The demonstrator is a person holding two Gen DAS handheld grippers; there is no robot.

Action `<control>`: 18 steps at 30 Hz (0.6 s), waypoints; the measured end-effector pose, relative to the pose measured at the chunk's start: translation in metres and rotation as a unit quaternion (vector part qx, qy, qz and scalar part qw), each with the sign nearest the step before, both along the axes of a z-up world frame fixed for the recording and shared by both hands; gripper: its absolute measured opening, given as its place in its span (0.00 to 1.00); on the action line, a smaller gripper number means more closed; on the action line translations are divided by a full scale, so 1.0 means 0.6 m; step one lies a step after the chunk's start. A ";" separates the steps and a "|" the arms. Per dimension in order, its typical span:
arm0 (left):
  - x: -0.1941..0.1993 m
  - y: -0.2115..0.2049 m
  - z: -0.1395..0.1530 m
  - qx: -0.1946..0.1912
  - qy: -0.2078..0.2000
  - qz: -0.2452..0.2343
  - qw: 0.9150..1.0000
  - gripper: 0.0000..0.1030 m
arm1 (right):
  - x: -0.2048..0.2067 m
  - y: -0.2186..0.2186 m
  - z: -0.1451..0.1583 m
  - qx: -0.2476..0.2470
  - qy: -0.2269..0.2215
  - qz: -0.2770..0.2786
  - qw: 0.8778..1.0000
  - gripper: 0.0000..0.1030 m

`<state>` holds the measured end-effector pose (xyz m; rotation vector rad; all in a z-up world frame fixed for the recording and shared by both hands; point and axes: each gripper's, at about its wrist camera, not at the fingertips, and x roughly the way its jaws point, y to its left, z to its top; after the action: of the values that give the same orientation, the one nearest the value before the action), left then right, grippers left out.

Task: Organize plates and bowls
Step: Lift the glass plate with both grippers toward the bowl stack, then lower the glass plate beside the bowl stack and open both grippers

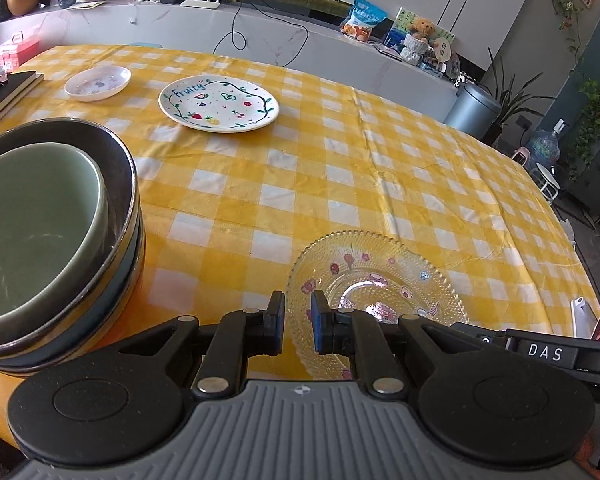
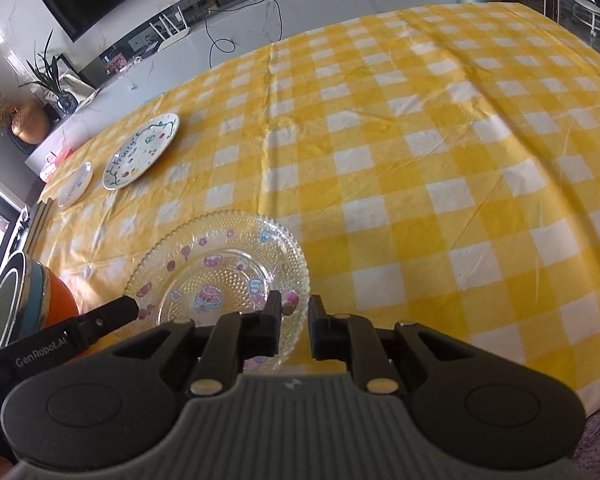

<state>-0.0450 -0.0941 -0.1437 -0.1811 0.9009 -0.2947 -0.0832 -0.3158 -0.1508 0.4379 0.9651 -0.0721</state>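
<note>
A yellow-and-white checked cloth covers our counter (image 2: pixel 420 152), with a marble ledge and a television behind it. Both our tools hover over the near edge, and the clear glass plate (image 2: pixel 220 268) lies right under them. The left tool (image 1: pixel 298 322) sits at the plate's left rim, the right tool (image 2: pixel 295 326) at its right rim, so either could take it. Each has its jaws parted by a narrow gap and holds nothing. The plate is beaded, scalloped at the edge, with pink and blue cartoon prints, lying flat. To its left stands a stack of bowls (image 1: pixel 60 216), a green one nested inside. Far across lie the "Fruity" plate (image 1: pixel 219 104) and a small white dish (image 1: pixel 97 83).
</note>
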 end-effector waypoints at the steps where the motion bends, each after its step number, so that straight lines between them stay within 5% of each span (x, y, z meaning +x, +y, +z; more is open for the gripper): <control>1: 0.001 -0.001 -0.002 0.002 0.001 0.001 1.000 0.14 | 0.000 0.002 -0.001 -0.002 0.001 0.000 1.000 0.12; 18: 0.002 -0.005 -0.018 0.034 0.009 -0.010 0.999 0.12 | 0.013 0.020 -0.012 -0.029 0.018 0.011 0.999 0.13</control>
<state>-0.0441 -0.0973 -0.1546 -0.1121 0.9304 -0.2801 -0.0753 -0.3038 -0.1581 0.3741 1.0003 -0.0879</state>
